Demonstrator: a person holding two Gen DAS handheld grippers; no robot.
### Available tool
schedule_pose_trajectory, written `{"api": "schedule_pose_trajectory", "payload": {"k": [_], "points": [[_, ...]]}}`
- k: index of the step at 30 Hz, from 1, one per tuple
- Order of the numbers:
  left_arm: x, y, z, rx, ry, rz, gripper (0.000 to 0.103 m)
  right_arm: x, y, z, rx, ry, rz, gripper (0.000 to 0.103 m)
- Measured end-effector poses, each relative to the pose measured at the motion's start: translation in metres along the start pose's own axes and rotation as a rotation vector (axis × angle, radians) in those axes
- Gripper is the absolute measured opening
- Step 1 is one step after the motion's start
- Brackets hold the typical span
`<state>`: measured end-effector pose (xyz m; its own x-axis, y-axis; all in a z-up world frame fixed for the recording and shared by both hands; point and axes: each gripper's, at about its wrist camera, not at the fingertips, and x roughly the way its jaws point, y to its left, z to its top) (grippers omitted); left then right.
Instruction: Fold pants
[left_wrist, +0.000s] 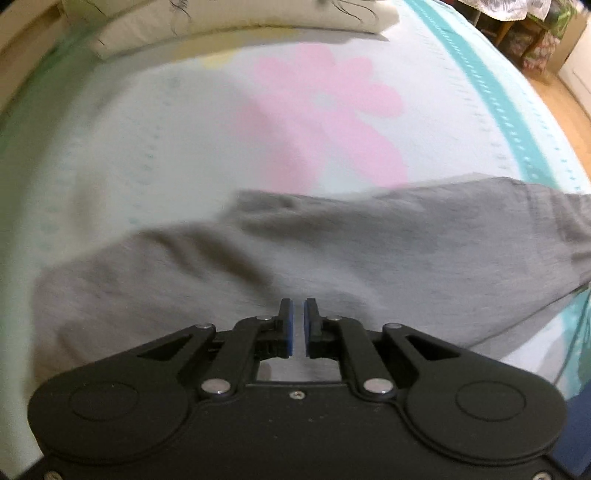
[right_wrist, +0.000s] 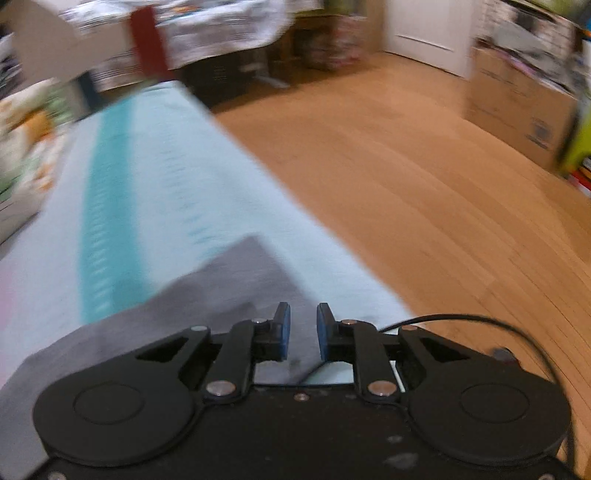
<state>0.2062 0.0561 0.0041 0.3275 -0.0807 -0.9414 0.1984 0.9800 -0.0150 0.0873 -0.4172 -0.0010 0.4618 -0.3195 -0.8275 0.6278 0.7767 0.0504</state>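
Note:
Grey pants (left_wrist: 295, 251) lie spread across a pale bed sheet (left_wrist: 147, 147) with a pink flower print. My left gripper (left_wrist: 298, 306) hovers over the near part of the pants, its blue pads a narrow gap apart with nothing between them. In the right wrist view the pants' end (right_wrist: 221, 291) lies near the bed's right edge. My right gripper (right_wrist: 303, 314) is above that end, slightly open and empty. Both views are motion-blurred.
A pillow (left_wrist: 229, 33) lies at the head of the bed. A teal stripe (left_wrist: 491, 92) runs along the sheet's right side. Beyond the bed edge is wooden floor (right_wrist: 424, 184), with cardboard boxes (right_wrist: 517, 110), a door and a cloth-covered table (right_wrist: 221, 33).

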Motion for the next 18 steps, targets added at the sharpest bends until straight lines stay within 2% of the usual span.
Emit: {"api": "schedule_pose_trajectory", "payload": {"k": [1, 3, 5, 8, 12, 14, 16, 18], "points": [[-0.003, 0.009, 0.001, 0.000, 0.004, 0.016, 0.016, -0.004, 0.013, -0.001, -0.032, 0.016, 0.053, 0.019], [-0.009, 0.032, 0.000, -0.007, 0.015, 0.038, 0.037, -0.012, 0.042, -0.008, -0.088, 0.066, 0.165, 0.019], [-0.014, 0.053, -0.007, -0.015, 0.003, 0.066, 0.038, -0.020, 0.075, -0.018, -0.144, 0.120, 0.278, 0.019], [-0.024, 0.085, -0.026, -0.030, -0.030, 0.110, 0.040, -0.033, 0.126, -0.042, -0.219, 0.168, 0.401, 0.020], [-0.027, 0.120, -0.059, -0.039, -0.056, 0.159, 0.055, -0.045, 0.188, -0.083, -0.370, 0.185, 0.483, 0.024], [-0.023, 0.130, -0.077, -0.024, -0.041, 0.165, 0.055, -0.049, 0.211, -0.105, -0.409, 0.217, 0.532, 0.025], [-0.019, 0.134, -0.096, 0.046, -0.049, 0.182, 0.055, -0.053, 0.231, -0.127, -0.475, 0.233, 0.584, 0.026], [-0.013, 0.133, -0.111, 0.127, -0.053, 0.199, 0.055, -0.063, 0.250, -0.152, -0.613, 0.216, 0.588, 0.027]]}}
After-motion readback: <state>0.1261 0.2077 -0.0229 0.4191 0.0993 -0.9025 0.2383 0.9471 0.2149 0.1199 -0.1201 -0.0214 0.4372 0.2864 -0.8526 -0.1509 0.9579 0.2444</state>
